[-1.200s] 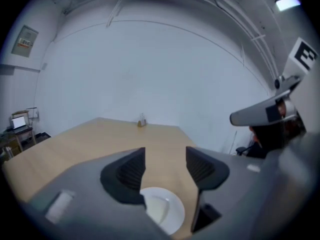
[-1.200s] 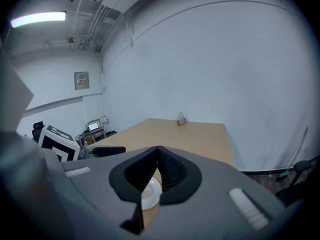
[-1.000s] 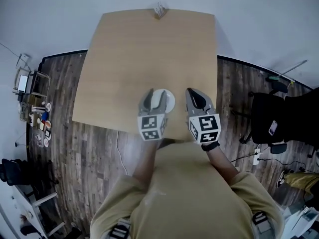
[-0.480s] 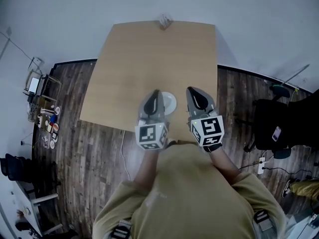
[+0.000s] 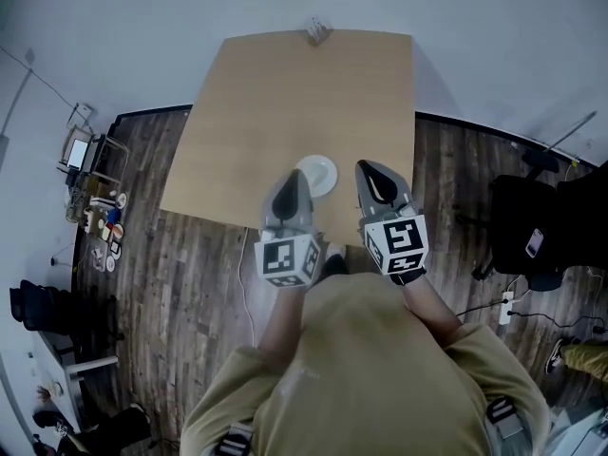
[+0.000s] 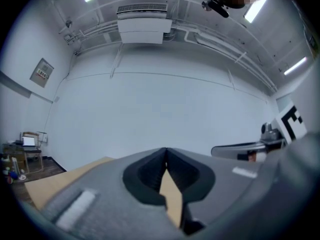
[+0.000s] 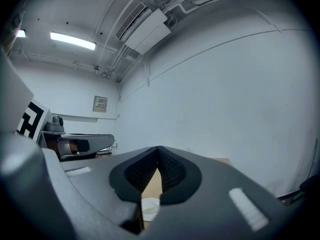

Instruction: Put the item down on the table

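1. Dish (image 5: 319, 173) lies released on the wooden table (image 5: 285, 93), near the table's 6 o'clock edge.
2. Left gripper (image 5: 293, 179) has its jaws clenched on nothing and hides the dish's 7 o'clock rim.
3. Right gripper (image 5: 366, 169), likewise closed and empty, is at the dish's 3 o'clock, apart from it.
4. Small object (image 5: 317, 32) at the table's 12 o'clock edge is too tiny to identify.

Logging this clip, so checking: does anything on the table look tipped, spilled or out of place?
Nothing stands out. The white dish sits upright on the table, no spill around it. The left tool and right tool are shut and empty. The far-edge item is too small to judge.
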Demonstrator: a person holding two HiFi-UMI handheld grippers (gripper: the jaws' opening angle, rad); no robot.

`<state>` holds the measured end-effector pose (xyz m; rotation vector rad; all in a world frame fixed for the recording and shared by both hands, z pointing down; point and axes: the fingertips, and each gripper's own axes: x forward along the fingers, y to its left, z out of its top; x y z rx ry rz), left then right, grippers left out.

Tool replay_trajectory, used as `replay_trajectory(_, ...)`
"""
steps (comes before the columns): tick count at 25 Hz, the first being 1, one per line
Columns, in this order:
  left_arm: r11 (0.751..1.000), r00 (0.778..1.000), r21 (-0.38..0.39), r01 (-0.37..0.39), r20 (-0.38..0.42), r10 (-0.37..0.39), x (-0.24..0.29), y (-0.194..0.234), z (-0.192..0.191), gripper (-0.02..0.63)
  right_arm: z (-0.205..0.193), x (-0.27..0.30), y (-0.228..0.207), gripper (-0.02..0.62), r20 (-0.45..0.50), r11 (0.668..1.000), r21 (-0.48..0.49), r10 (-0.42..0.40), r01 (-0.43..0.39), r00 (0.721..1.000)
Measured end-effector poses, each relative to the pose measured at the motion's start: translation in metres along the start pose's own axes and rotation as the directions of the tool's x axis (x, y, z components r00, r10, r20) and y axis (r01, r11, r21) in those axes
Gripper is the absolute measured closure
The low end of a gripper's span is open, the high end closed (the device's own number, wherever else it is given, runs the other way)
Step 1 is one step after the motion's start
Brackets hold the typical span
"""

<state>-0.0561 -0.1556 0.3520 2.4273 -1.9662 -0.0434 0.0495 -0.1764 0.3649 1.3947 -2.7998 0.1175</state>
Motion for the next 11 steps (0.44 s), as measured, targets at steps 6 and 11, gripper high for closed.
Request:
replay_trajectory(6,0.999,0.998,-0.007,-0.032,-0.053,0.032,-0.048,-0.031,-0.025,0.604,-0.022,-0.046,0.015,0.589,-0.023,0.999,0.023,0.033,-0.032,0.999)
replay_trajectory(11,0.999,0.991,-0.021,-0.044,-0.130,0.041,-0.065,-0.055,-0.065,0.604,-0.051,-0.067,0.007,0.589,-0.053,0.998,0.045,0.046,-0.043,0.998)
